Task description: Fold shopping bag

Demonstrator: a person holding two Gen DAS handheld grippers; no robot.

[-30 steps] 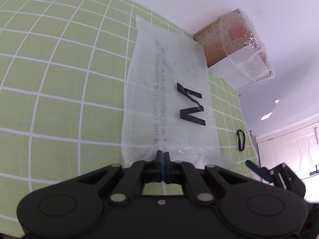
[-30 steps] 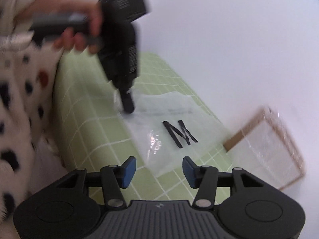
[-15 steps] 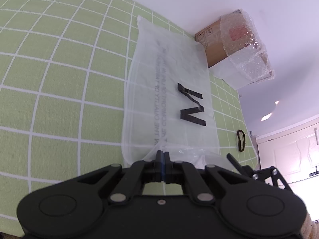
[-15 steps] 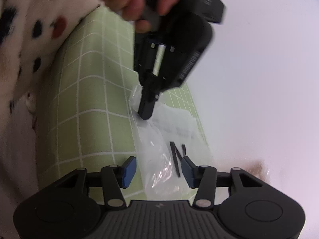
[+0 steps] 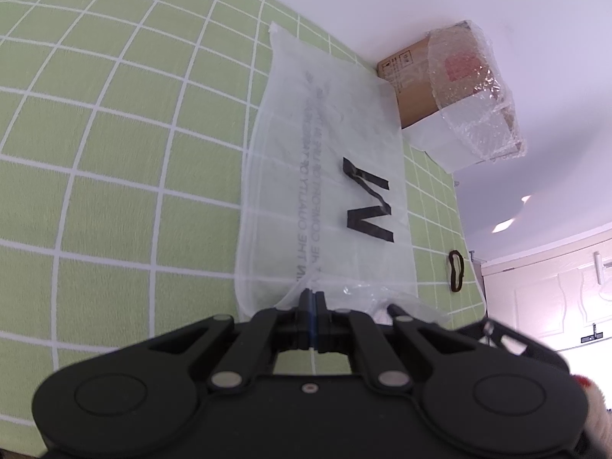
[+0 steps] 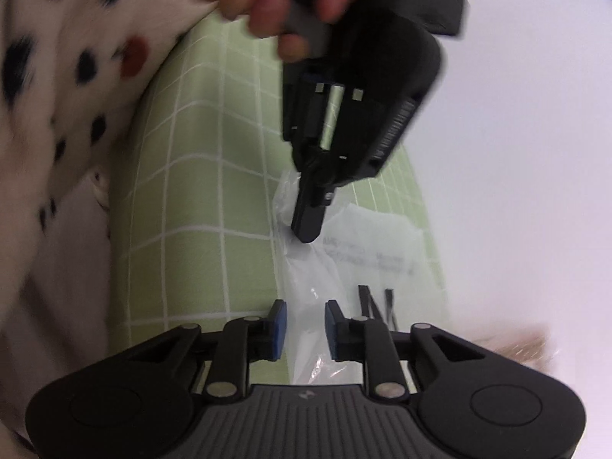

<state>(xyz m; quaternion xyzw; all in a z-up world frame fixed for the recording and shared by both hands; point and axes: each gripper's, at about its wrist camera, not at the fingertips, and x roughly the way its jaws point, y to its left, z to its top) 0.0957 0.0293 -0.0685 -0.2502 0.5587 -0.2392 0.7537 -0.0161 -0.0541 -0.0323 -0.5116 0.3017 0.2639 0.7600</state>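
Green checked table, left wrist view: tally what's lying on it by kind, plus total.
Translucent shopping bag with the black M: 1
Cardboard box partly wrapped in bubble wrap: 1
Black loop (looks like a hair tie): 1
Total: 3

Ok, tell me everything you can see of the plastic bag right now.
The thin translucent white plastic shopping bag lies flat on the green checked cloth, printed with a black M and grey lettering. Its far corner meets the brown cardboard box. The left tongs pinch its crumpled near edge; the right tongs, closing, straddle another part.
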